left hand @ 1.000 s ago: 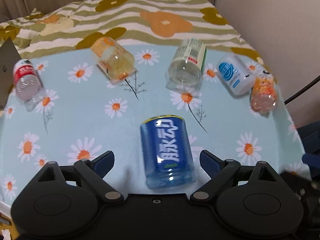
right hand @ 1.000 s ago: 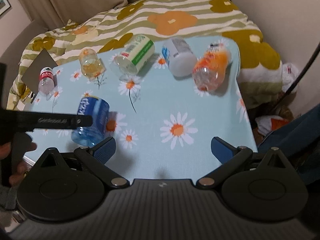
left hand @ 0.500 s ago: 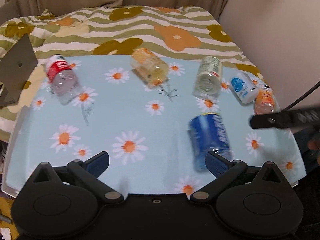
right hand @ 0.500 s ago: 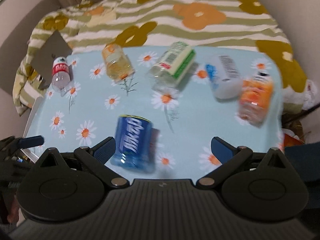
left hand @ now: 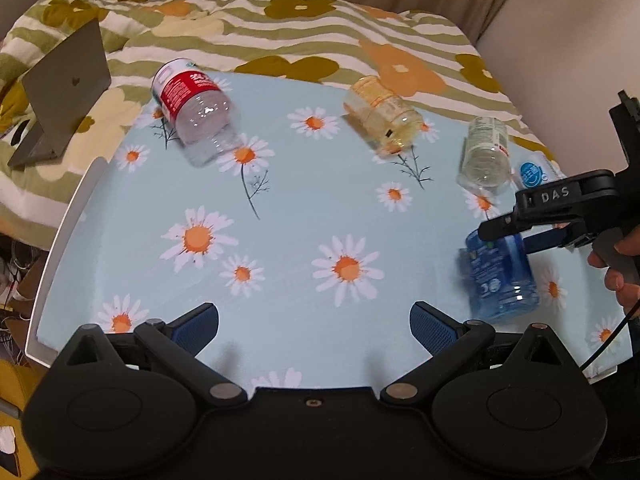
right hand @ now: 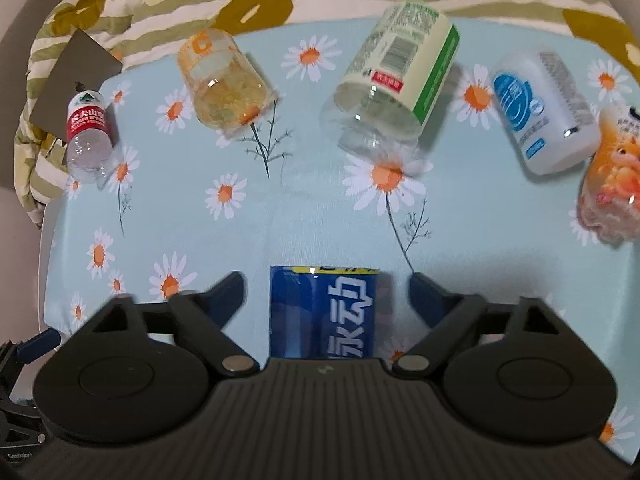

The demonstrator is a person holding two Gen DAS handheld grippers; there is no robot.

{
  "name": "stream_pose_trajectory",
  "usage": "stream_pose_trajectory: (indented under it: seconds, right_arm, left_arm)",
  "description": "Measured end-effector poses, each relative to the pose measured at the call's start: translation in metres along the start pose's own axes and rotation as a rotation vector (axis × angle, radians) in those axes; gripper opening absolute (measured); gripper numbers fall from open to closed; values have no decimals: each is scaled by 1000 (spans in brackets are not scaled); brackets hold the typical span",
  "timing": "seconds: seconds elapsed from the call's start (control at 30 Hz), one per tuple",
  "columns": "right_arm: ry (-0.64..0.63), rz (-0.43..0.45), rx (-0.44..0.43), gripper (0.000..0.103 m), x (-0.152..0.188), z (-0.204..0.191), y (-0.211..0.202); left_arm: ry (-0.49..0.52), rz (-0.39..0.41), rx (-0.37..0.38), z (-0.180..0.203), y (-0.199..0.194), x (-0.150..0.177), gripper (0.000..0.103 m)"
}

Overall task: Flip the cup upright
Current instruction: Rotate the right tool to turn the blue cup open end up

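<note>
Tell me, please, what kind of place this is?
Probably a bedroom at home: a small table with a daisy cloth stands against a flowered quilt, a laptop rests on it, and curtains hang behind.

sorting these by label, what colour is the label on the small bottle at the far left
Red with white lettering, on the small clear bottle; it shows best in the left wrist view.

- Soft, warm room light, fairly bright, no hard glare.
- Small white shine spots on the clear bottle (left hand: pixel 192 112).
- Faint grey shadows on the tablecloth (left hand: pixel 280 216) under the black fingers.
- Blurry blue cup (right hand: pixel 324 312); smeared right-side view.
- Round, bent edges, dark corners.
</note>
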State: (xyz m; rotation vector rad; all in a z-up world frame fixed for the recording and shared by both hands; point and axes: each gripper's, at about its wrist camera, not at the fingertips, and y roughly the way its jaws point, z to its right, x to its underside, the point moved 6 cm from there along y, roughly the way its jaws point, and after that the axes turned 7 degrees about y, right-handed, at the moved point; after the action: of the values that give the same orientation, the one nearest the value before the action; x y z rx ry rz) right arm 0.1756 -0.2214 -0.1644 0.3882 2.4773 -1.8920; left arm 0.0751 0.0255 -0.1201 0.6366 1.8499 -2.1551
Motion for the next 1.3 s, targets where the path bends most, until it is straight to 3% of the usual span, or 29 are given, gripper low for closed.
stream_pose_trajectory:
  seconds: [0.13,0.37,0.57,0.67,0.77,0.87,0.97,1.13,1.3]
  right_arm:
    - [37,-33,-20,75,3,5,8]
    - [38,-3,-28,74,6,5,2]
    - [31,96,-57,73,13,-1,-22]
    - [45,217,-104,73,20,-9,-42]
    - [54,423,-135,73,32,-18,-56]
    - [55,629,-112,73,46,-25,-52]
    - [69,763,-120,74,58,-31,-39]
    - [25,918,-63,74,65,-39,-16]
    - [35,952,-57,74,67,-40,-8]
  left_arm:
    - [12,2,2,0,-2,1,103]
    - [15,6,7,-1,-4,2,103]
    - [19,14,9,-2,-9,-1,103]
    - [28,34,-2,-2,-14,-4,103]
    - [30,57,-11,-3,-19,-6,103]
    - [35,68,-20,-6,-18,-4,103]
    - [56,76,-34,-7,-18,0,103]
    - [127,104,-78,-11,-23,11,103]
    - [139,104,-94,-17,-20,17,103]
